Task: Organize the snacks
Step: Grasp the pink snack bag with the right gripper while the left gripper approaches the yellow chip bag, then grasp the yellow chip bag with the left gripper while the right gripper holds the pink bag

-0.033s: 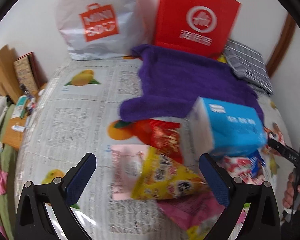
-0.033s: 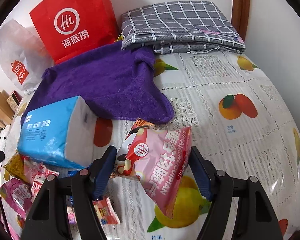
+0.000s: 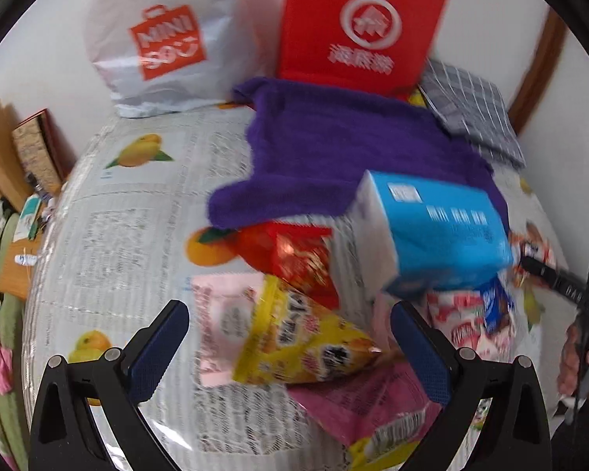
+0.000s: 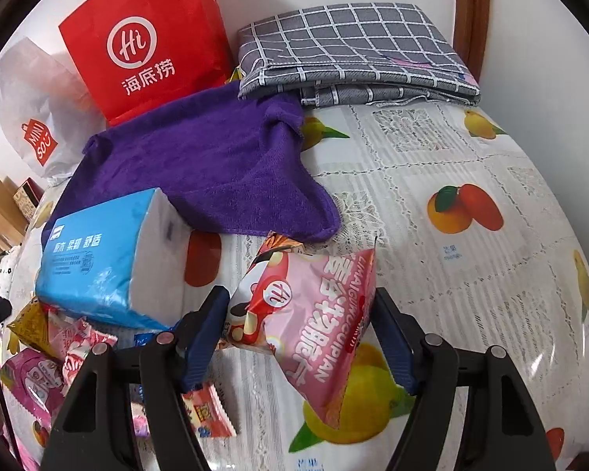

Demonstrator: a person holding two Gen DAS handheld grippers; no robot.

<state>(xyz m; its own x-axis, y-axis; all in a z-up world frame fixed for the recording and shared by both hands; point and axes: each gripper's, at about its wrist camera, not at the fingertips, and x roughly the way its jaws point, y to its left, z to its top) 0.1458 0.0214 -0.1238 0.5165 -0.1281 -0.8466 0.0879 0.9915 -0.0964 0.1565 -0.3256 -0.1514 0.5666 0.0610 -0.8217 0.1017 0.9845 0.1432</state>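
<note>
My right gripper [image 4: 300, 302] is closing on a puffy pink snack bag [image 4: 314, 314], and both blue pads lie against its sides. The bag tilts above the fruit-print tablecloth [image 4: 471, 274]. My left gripper [image 3: 286, 314] is open above a heap of snacks. A yellow snack bag [image 3: 306, 345] lies below and between its fingers without touching them. A red foil bag [image 3: 294, 259], a pale pink packet [image 3: 220, 314] and a magenta bag [image 3: 365, 404] lie around it. The left wrist view is blurred.
A blue tissue pack [image 4: 98, 259] lies by the heap, with a purple towel [image 4: 216, 168] behind it. A red paper bag [image 4: 145, 47], a white shopping bag [image 3: 165, 39] and a folded grey checked cloth [image 4: 353, 47] stand along the wall. A small red packet [image 4: 208, 412] lies near my right gripper.
</note>
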